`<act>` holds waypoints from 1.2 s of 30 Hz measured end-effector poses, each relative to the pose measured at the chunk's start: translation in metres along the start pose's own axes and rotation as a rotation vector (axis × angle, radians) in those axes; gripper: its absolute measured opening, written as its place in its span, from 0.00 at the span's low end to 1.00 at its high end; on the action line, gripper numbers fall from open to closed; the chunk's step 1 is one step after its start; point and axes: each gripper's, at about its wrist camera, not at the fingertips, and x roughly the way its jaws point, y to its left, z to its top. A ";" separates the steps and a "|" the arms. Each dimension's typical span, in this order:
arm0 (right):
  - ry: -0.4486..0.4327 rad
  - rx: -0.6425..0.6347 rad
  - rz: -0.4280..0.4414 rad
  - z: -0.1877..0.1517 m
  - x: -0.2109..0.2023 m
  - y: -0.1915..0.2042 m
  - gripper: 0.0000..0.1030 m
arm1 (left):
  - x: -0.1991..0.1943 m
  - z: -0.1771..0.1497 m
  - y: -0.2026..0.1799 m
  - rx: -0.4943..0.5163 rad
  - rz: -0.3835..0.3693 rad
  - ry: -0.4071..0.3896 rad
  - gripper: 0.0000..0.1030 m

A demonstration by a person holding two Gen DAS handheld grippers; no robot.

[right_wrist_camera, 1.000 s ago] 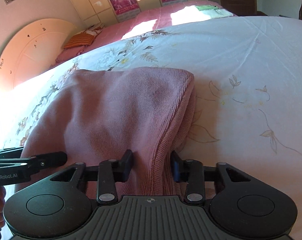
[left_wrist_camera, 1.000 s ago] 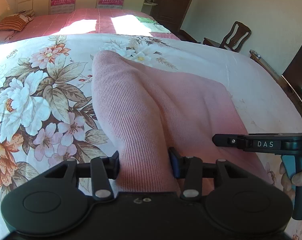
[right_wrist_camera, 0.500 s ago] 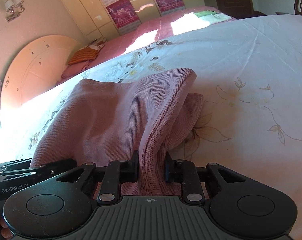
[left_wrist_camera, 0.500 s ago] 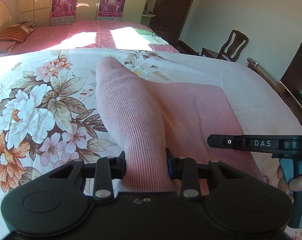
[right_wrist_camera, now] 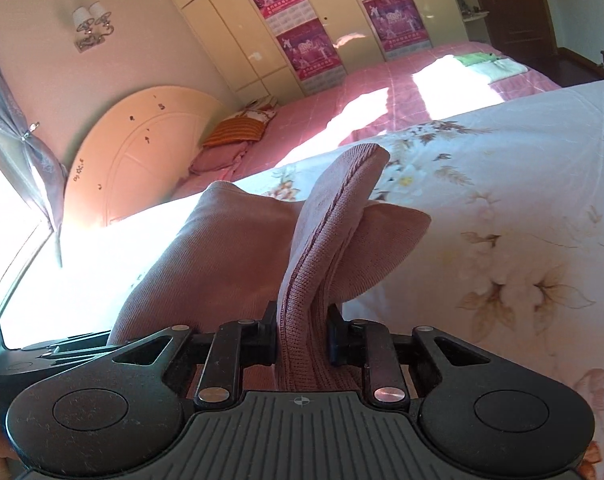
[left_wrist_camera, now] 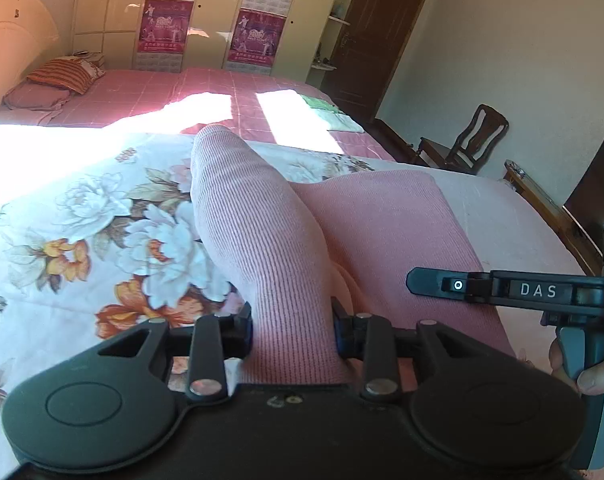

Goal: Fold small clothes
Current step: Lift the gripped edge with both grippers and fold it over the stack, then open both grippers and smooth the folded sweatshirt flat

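Note:
A pink ribbed knit garment (left_wrist_camera: 374, 220) lies on the floral bedspread (left_wrist_camera: 82, 216), its near edge raised off the bed. My left gripper (left_wrist_camera: 292, 330) is shut on the garment's near left part, which rises as a thick fold (left_wrist_camera: 258, 240) from between the pads. My right gripper (right_wrist_camera: 301, 338) is shut on the near right edge (right_wrist_camera: 322, 248), a bunched seam standing up between its pads. In the left wrist view the right gripper (left_wrist_camera: 502, 290) shows from the side at right, with a hand (left_wrist_camera: 582, 376) on its handle. The garment's far end (right_wrist_camera: 230, 240) sags down to the bedspread.
A second bed with a pink cover (left_wrist_camera: 206, 92), striped pillow (left_wrist_camera: 60, 74) and folded green and white cloths (left_wrist_camera: 332, 114) stands beyond. A wooden chair (left_wrist_camera: 466, 144) and a dark screen (left_wrist_camera: 598, 196) are at right. A headboard (right_wrist_camera: 138, 148) and wardrobe doors (right_wrist_camera: 342, 28) are behind.
Both grippers closed on the garment's near edge, then rose and moved with it. The cloth, flat on the bed before, now hangs up from both grips.

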 end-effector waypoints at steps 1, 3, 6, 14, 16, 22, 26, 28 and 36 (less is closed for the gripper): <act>0.001 0.000 0.011 -0.001 0.009 0.013 0.21 | -0.009 0.001 0.015 -0.002 0.009 -0.007 0.31; 0.002 -0.004 0.020 -0.005 0.029 0.041 0.21 | -0.025 0.004 0.046 -0.001 0.026 -0.020 0.31; 0.006 -0.004 0.039 -0.012 0.061 0.085 0.21 | -0.046 0.007 0.092 0.002 0.050 -0.033 0.31; 0.039 -0.041 0.058 -0.030 0.150 0.169 0.21 | -0.073 0.011 0.199 -0.017 0.119 -0.044 0.31; 0.058 -0.060 0.051 -0.033 0.171 0.182 0.21 | -0.073 0.009 0.218 -0.028 0.137 -0.042 0.31; 0.127 -0.071 -0.021 -0.049 0.220 0.183 0.21 | -0.046 -0.014 0.265 -0.063 0.176 0.014 0.40; 0.125 -0.057 -0.090 -0.055 0.228 0.167 0.30 | -0.047 -0.017 0.267 -0.054 0.206 -0.008 0.59; 0.095 -0.074 -0.130 -0.050 0.222 0.165 0.32 | -0.059 -0.015 0.261 -0.045 0.230 -0.053 0.56; 0.016 -0.211 -0.076 -0.056 0.167 0.209 0.31 | -0.071 -0.015 0.229 0.072 0.191 -0.097 0.49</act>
